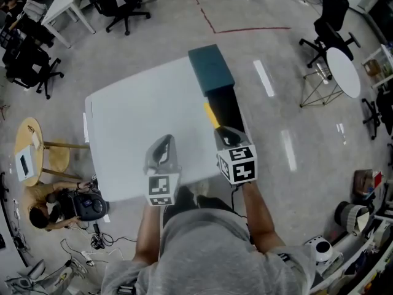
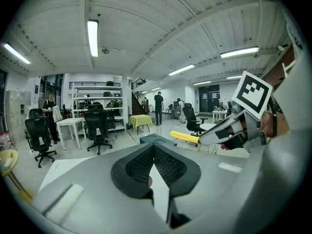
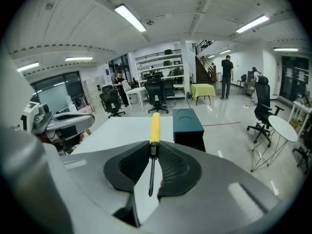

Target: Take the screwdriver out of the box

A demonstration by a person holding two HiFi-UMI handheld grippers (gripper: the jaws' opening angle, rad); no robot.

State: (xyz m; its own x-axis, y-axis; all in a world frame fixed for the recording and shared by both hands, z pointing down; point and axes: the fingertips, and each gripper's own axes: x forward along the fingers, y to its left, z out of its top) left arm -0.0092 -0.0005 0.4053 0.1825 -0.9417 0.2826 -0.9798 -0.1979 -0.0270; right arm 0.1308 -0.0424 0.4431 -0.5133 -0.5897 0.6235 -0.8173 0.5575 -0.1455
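My right gripper [image 3: 152,147] is shut on the screwdriver [image 3: 154,126]. Its dark shaft is pinched between the pads and its yellow handle sticks out forward, held in the air over the table. From the head view the yellow handle [image 1: 210,114] shows just ahead of the right gripper [image 1: 225,133], beside the open black box [image 1: 225,106] with its dark teal lid [image 1: 211,69]. My left gripper [image 1: 164,145] hangs over the white table [image 1: 135,121] to the left, shut with nothing between its jaws [image 2: 153,149]. The left gripper view also catches the yellow handle [image 2: 184,137] and the right gripper [image 2: 239,128].
The box sits at the table's far right corner, teal lid [image 3: 187,122] farthest away. Office chairs [image 1: 120,8], a small round white table [image 1: 342,71] and a round wooden stool [image 1: 29,145] stand on the floor around. A person crouches at lower left [image 1: 46,204].
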